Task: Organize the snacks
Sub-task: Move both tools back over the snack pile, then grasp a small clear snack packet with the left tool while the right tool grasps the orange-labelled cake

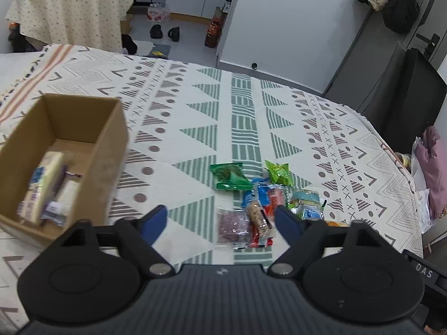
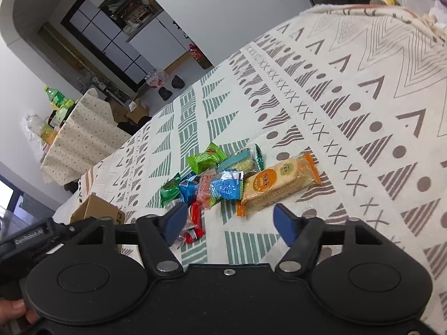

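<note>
A brown cardboard box (image 1: 109, 128) stands at the left on the patterned cloth, with a few wrapped snacks (image 1: 50, 187) inside. A heap of loose snack packets (image 1: 265, 201) lies on the cloth, among them a dark green packet (image 1: 229, 176) and a clear packet of purple bits (image 1: 233, 226). My left gripper (image 1: 222, 219) is open above the cloth, just short of the heap. In the right wrist view the same heap (image 2: 220, 181) shows an orange cracker pack (image 2: 279, 185) and a blue packet (image 2: 226, 187). My right gripper (image 2: 227, 220) is open and empty, close in front of them.
The table's far edge (image 1: 251, 69) drops to a grey floor with shoes (image 1: 164, 32). A second cloth-covered table (image 1: 75, 8) stands at the back left. A black monitor (image 1: 410, 97) sits off the right edge. The other gripper (image 2: 30, 237) and the box (image 2: 96, 209) show at the lower left.
</note>
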Demonstrator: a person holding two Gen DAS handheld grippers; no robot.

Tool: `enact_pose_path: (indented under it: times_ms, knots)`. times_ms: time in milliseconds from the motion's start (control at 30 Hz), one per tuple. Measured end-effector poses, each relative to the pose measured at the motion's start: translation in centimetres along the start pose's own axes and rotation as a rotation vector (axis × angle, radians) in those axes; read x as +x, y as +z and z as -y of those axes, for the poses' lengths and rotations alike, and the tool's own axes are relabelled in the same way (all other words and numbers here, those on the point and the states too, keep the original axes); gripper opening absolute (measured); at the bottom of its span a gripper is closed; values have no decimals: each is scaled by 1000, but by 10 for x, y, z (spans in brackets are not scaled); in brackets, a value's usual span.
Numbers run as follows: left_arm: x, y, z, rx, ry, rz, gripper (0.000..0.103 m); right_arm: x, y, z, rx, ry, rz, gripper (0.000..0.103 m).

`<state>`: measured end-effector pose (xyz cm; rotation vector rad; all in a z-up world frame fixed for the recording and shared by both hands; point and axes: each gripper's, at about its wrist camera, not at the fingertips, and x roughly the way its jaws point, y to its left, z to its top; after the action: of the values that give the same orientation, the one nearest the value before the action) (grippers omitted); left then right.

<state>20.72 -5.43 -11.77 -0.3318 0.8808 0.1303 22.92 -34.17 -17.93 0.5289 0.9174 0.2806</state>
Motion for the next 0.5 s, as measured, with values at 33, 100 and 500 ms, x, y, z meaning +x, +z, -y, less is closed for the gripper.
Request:
enact_pose_path:
  times_ms: [33,100,500]
  knots:
    - [5,0,2,-2,-4,-6,72,4,1,3,11,-2,-5,62]
    - [15,1,6,-15,-15,-21,63,11,4,7,33,-9,-11,57]
    - [75,-3,34,-6,-43,-112,59,54,17,37,139,-75,-47,56]
